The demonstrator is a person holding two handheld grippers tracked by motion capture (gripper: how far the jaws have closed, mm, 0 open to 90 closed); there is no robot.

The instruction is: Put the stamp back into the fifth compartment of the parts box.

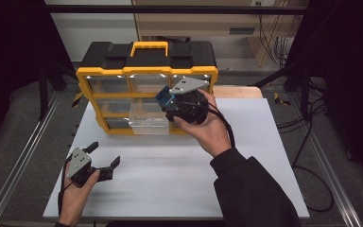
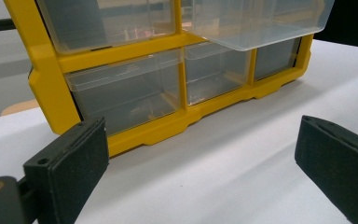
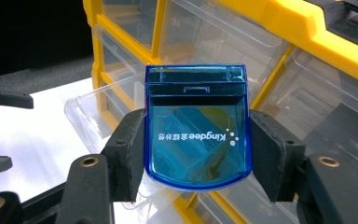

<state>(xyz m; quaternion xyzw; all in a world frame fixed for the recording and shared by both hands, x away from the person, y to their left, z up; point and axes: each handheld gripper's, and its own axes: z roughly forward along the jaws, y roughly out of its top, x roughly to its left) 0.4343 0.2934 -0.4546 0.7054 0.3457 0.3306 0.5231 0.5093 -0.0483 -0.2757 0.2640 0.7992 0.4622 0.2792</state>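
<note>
A small blue see-through case (image 3: 198, 135) with white lettering sits between the pads of my right gripper (image 3: 198, 154), which is shut on its two sides. In the high view that gripper (image 1: 166, 103) holds the blue case (image 1: 161, 94) in front of the yellow and black drawer organizer (image 1: 146, 71), just above a clear drawer (image 1: 149, 120) pulled out of the middle column. My left gripper (image 1: 105, 153) rests low at the table's front left, jaws wide open and holding nothing. In its own view its pads (image 2: 70, 163) stand far apart, facing the organizer (image 2: 46, 84).
The organizer stands at the back of a white table board (image 1: 179, 179). The pulled-out drawer (image 2: 256, 23) overhangs the lower drawers. Metal rails (image 1: 19, 165) run along both sides, and cables (image 1: 312, 142) lie at the right.
</note>
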